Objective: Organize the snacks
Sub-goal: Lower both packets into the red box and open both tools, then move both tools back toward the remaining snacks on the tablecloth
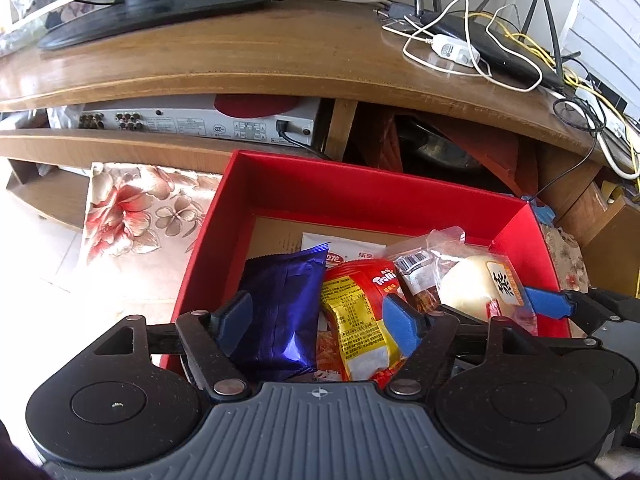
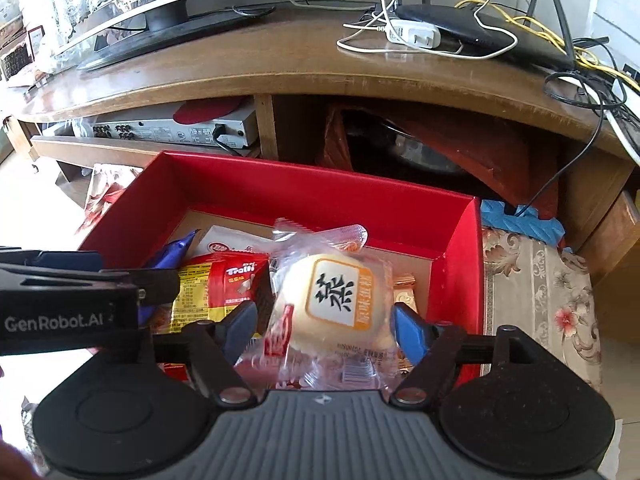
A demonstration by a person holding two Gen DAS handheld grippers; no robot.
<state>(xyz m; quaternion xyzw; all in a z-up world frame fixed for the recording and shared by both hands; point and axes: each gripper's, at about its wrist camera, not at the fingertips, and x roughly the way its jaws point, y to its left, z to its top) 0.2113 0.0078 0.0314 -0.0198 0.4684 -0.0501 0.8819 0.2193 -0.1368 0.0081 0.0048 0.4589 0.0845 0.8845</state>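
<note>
A red box (image 1: 360,192) (image 2: 304,188) holds several snacks. My left gripper (image 1: 316,320) is open over it, its fingers either side of a shiny purple packet (image 1: 284,300) and a red and yellow Trolli packet (image 1: 360,320). My right gripper (image 2: 324,326) is open around a clear-wrapped pale bun with an orange label (image 2: 336,300), which also shows in the left wrist view (image 1: 480,284). I cannot tell if the pads touch the wrapper. The Trolli packet (image 2: 224,284) lies left of the bun. A white packet (image 1: 340,246) lies on the box floor behind.
The box sits on a floral cloth (image 1: 132,208) (image 2: 540,280) in front of a wooden TV stand (image 1: 280,52). The stand carries a TV base (image 1: 140,8), a router with cables (image 1: 492,40) and a silver player (image 1: 200,120) on its shelf.
</note>
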